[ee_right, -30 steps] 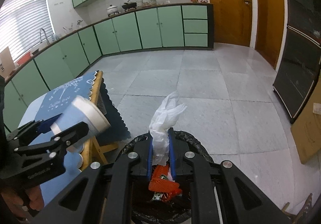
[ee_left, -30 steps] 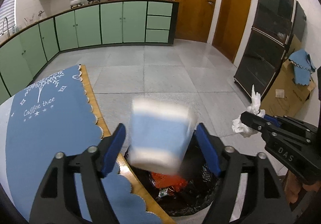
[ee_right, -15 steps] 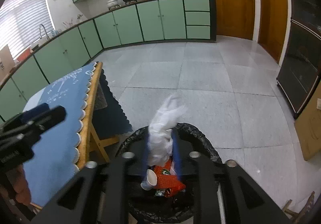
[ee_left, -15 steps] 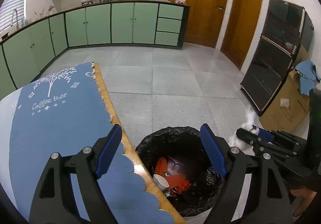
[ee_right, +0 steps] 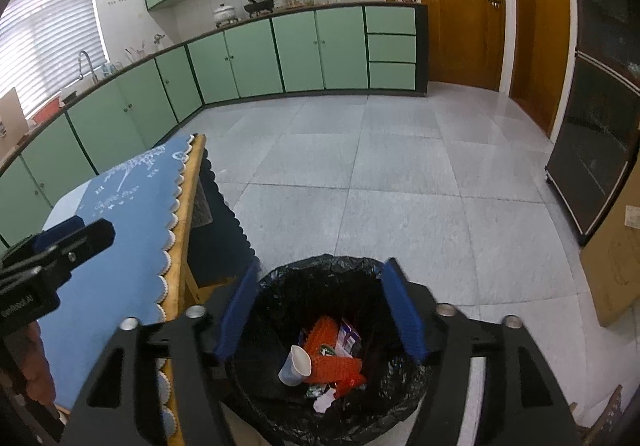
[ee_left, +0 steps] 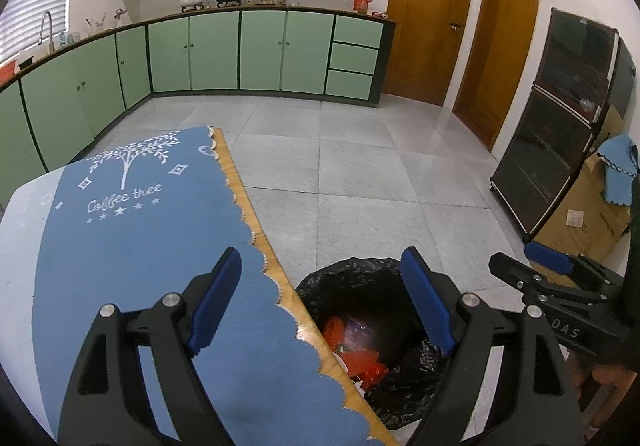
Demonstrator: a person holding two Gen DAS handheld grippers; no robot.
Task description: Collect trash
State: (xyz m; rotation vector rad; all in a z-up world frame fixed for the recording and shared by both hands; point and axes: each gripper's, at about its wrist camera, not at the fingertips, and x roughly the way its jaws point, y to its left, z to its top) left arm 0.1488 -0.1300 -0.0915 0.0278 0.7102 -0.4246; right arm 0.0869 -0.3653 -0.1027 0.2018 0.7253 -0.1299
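My left gripper (ee_left: 320,298) hangs over the scalloped edge of the blue "Coffee tree" tablecloth (ee_left: 132,246), its jaws opening wide with nothing between them. The cloth runs along the wooden table edge (ee_left: 256,222), and just beside that edge sits the round bin lined with a black plastic bag (ee_right: 320,274). My right gripper (ee_right: 320,306) hovers right above the bin's mouth, jaws opening, pads apart and empty. Down inside the bin lies the trash: a white paper cup (ee_right: 295,365) on its side, a bumpy orange plastic piece (ee_right: 332,358), a purple-and-white carton (ee_right: 348,338) and a crumpled white scrap (ee_right: 325,402). Beyond the bin's rim the grey tiled floor (ee_right: 380,166) lies open all the way to the green cabinets (ee_right: 296,54).
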